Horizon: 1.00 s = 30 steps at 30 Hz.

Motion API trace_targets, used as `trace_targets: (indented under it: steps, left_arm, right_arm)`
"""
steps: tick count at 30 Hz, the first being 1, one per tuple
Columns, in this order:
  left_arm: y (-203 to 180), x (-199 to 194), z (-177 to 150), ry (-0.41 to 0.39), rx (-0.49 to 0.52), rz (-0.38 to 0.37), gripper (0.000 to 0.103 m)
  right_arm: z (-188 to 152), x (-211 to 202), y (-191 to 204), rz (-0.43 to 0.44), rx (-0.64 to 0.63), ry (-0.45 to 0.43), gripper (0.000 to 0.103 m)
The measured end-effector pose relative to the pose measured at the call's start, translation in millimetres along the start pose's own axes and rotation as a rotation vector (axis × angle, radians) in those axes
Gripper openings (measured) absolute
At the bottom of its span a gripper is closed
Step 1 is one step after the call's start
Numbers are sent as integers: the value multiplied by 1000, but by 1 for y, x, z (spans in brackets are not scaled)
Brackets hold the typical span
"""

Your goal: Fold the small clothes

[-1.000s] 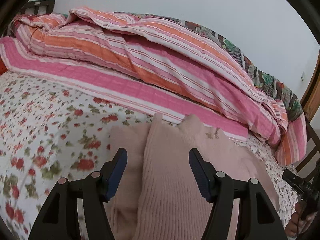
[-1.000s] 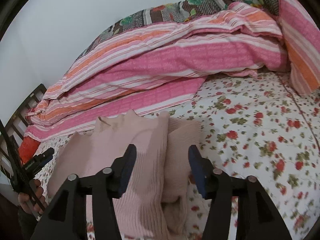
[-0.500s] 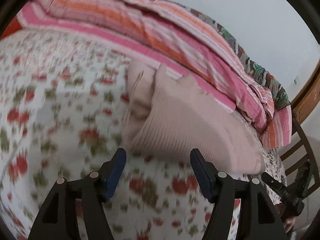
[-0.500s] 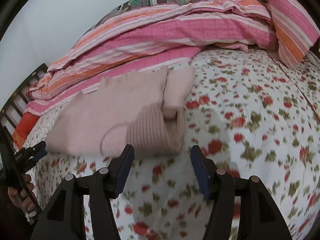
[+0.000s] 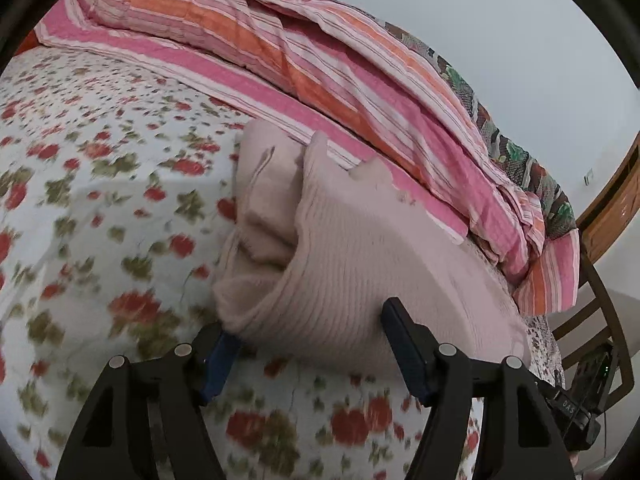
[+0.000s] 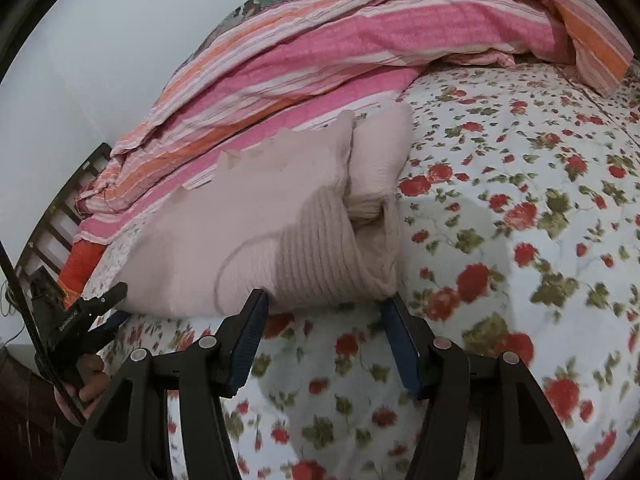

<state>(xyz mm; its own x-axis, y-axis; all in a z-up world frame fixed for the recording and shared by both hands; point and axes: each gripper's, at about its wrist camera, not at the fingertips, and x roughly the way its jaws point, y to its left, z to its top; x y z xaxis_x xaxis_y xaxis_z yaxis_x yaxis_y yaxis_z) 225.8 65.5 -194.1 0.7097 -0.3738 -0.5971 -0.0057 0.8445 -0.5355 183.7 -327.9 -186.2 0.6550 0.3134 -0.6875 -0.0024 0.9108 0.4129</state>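
A pale pink ribbed knit sweater [image 5: 352, 256] lies partly folded on the floral bedsheet [image 5: 100, 208], its sleeves tucked over the body. It also shows in the right wrist view [image 6: 256, 220]. My left gripper [image 5: 308, 334] is open, its jaws on either side of the sweater's near left hem corner, low at the bed. My right gripper [image 6: 324, 308] is open, its jaws on either side of the near right hem corner. Neither is closed on the cloth.
A pink and orange striped quilt [image 5: 320, 68] is piled along the far side of the bed, right behind the sweater; it shows in the right view too [image 6: 340, 44]. A wooden chair [image 5: 600, 312] stands at the right. A dark slatted headboard [image 6: 60, 216] is at the left.
Both grippers pulled back from over the sweater and came down to its near hem; the jaws, still open, now sit at the two hem corners.
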Motion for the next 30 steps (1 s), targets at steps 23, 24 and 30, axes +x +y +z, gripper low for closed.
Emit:
trace_targets:
  steps: [23,24,30]
  left_arm:
    - [-14,-17,1,-30,23,-20,10]
    - [-13,-23,-3,-28,28,-25,10]
    - [-11,-61,-38,-24,66,-41,10]
  right_arm:
    - [7,-15,-11,63,63,-59,11]
    - [3,-21,-11,68,63,-62,11]
    - [-31,-55,-12,76,58,-40,10]
